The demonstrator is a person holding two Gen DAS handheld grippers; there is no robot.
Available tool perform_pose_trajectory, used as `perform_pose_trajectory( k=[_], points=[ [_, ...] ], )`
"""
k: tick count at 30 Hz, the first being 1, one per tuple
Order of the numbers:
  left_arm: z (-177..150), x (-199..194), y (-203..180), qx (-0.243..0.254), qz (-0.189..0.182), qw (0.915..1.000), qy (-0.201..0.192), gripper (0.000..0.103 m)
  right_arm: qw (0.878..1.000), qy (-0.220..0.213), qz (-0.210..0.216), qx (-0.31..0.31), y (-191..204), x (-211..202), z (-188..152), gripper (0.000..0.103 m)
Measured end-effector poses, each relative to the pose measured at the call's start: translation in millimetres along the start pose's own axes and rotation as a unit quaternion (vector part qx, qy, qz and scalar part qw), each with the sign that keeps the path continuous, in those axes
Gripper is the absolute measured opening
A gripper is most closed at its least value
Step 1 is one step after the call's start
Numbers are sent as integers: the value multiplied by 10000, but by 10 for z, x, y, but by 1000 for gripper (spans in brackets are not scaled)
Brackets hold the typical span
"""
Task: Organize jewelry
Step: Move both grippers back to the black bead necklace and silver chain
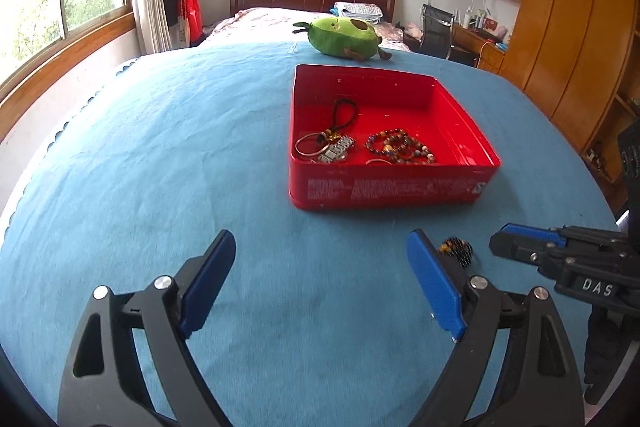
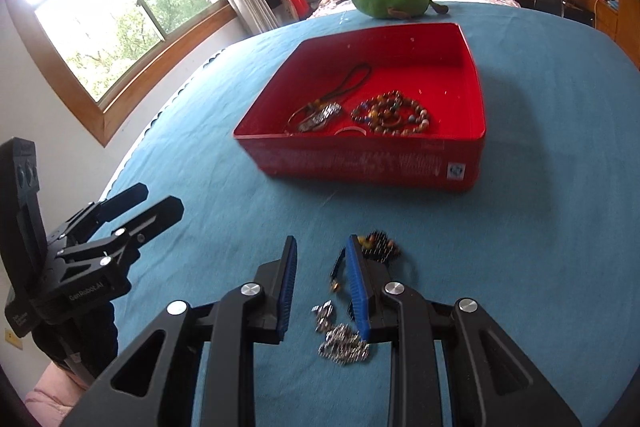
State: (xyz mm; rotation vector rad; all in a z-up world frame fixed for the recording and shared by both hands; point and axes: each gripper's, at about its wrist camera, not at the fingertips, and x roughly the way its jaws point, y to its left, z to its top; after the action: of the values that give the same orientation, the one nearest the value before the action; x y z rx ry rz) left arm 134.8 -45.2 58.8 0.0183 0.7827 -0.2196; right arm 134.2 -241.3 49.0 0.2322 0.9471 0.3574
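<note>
Two grippers, both spread wide, holding nothing: left gripper [image 1: 320,279], right gripper [image 2: 320,283]. Silver chain [image 2: 342,341] on blue desk [image 2: 520,227], between right fingers [image 2: 356,291], stretching toward red box [image 2: 360,163]. Bedroom behind, bed [image 1: 272,17], windows.

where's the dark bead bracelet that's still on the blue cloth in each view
Left wrist: dark bead bracelet low right, just beyond the left gripper's right finger.
Right wrist: dark bead bracelet low centre, beside the right gripper's right fingertip.
Shared landmark: red tin, beyond it in both.
</note>
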Motion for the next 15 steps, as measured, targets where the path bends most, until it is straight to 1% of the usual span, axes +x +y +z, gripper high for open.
perform_pose_trajectory(
  k=[6, 10, 12, 15],
  points=[
    [-165, -123, 14, -16, -109, 9999, 10, 90, 10000, 79, 36, 4, 61, -41, -229, 26],
    [-282, -62, 80, -21, -123, 9999, 79, 92, 9998, 172, 24, 103, 29, -23, -365, 27],
    [-344, 55, 154, -86, -174, 9994, 288, 92, 9995, 250, -9, 217, -25, 7, -431, 27],
    [-414, 238, 285, -357, -167, 9976, 578, 92, 9987, 364, -86, 341, -95, 62, -510, 27]
  ],
)
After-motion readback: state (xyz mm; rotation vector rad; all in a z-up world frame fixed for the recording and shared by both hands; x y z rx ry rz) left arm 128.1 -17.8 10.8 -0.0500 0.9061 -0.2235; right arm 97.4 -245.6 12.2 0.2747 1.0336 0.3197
